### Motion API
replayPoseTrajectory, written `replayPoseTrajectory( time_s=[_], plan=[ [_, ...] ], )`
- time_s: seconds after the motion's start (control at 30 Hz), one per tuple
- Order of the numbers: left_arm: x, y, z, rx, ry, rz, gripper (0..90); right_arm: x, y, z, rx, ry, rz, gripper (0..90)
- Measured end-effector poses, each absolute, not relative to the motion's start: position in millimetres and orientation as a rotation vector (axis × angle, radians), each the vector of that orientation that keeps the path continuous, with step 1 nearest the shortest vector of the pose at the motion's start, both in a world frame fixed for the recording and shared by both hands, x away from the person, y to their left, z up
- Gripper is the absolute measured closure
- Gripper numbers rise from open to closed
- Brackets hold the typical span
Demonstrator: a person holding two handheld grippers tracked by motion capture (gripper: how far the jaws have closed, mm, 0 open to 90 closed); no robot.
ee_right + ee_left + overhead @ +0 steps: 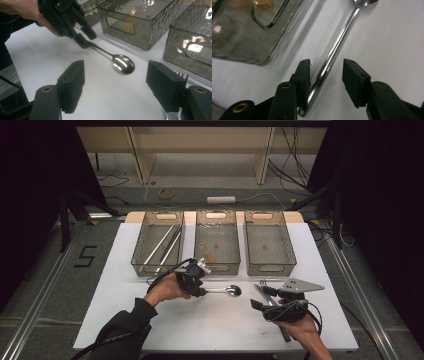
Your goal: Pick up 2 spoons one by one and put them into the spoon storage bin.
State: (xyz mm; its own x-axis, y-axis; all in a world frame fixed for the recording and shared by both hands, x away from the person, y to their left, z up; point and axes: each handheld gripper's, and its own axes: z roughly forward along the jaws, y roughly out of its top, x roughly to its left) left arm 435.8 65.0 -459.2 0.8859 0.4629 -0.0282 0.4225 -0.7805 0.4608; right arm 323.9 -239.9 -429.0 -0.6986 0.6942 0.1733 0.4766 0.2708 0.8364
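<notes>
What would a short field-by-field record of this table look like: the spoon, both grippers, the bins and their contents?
spoon: lies flat on the white table, bowl toward the right gripper
left gripper: jaws astride the spoon handle; one pad at the handle, the other apart from it
right gripper: open, nothing between its jaws, apart from the spoon
fork: lies on the table by the right gripper
left bin: holds long metal chopsticks
middle bin: contents too small to tell
right bin: looks empty
</notes>
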Motion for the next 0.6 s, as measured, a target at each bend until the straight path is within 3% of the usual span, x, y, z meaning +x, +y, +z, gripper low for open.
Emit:
replayPoseTrajectory(
  time_s=[0.6],
  plan=[
    [432.8, 57.5, -465.0, 2.663, 0.559, 0.159, 73.4, 324.5, -239.4, -429.7, 1.092, 2.315, 1.393, 32.4]
  ],
)
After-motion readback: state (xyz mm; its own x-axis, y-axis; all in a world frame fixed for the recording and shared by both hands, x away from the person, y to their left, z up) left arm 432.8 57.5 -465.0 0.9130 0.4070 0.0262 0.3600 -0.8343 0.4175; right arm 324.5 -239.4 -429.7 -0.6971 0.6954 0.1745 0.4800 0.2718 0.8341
